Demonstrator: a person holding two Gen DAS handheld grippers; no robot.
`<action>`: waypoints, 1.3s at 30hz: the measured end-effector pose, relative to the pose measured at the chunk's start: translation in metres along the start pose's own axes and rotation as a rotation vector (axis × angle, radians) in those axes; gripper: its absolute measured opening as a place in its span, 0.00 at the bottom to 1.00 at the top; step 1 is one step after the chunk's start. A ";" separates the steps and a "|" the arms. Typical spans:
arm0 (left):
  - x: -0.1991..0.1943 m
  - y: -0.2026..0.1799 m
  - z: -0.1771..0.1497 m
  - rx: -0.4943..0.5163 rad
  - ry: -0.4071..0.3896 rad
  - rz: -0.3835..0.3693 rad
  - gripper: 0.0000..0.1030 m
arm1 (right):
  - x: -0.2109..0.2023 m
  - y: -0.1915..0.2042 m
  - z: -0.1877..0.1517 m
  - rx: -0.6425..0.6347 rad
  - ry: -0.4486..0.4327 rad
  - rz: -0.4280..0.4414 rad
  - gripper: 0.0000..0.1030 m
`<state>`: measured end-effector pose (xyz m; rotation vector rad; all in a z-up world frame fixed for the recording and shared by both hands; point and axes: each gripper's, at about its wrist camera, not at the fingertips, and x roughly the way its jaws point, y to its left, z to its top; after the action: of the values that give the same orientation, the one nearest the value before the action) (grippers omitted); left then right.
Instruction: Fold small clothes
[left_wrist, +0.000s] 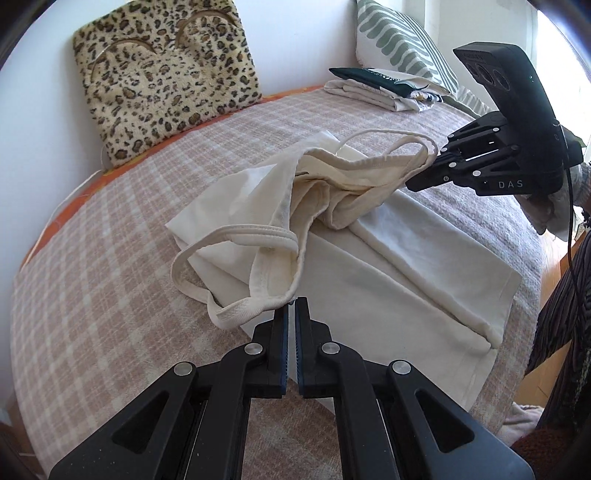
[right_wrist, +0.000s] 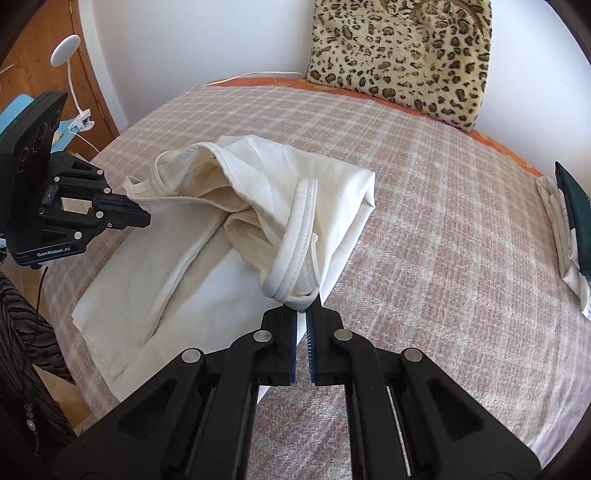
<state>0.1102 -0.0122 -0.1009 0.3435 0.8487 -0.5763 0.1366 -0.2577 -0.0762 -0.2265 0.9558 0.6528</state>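
Left tongs (left_wrist: 294, 301) clamped on strap edge of cream top (left_wrist: 332, 236). Right tongs (right_wrist: 307, 308) clamped on other strap. Top half lifted, rest lying on checked blanket (left_wrist: 110, 314) of bed. Farther: folded clothes (left_wrist: 384, 90), leopard cushion (left_wrist: 162, 77), striped pillow (left_wrist: 402, 40) against wall.

My bed (left_wrist: 122, 332) carries everything here, spread with a pink-and-cream checked blanket (right_wrist: 443, 258); an orange sheet (left_wrist: 44, 229) peeks out along its far edge by the wall. On the blanket lies a cream top (left_wrist: 369, 266), its lower half flat, its strapped upper half lifted and bunched. A leopard-print cushion (left_wrist: 162, 77) leans on the wall at the back. A small stack of folded clothes (left_wrist: 380, 90) sits near a green-and-white pillow (left_wrist: 402, 44).
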 end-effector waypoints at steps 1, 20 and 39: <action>-0.001 -0.002 -0.002 0.006 0.005 0.003 0.03 | -0.002 -0.001 -0.002 -0.002 0.000 -0.002 0.05; -0.045 0.061 -0.005 -0.308 -0.093 -0.089 0.38 | -0.043 0.000 0.019 0.191 -0.118 0.190 0.28; -0.011 0.010 0.009 -0.115 -0.064 -0.034 0.40 | 0.048 -0.074 0.068 0.557 0.024 0.237 0.42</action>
<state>0.1161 -0.0050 -0.0862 0.2054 0.8235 -0.5650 0.2477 -0.2650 -0.0838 0.3781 1.1595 0.5745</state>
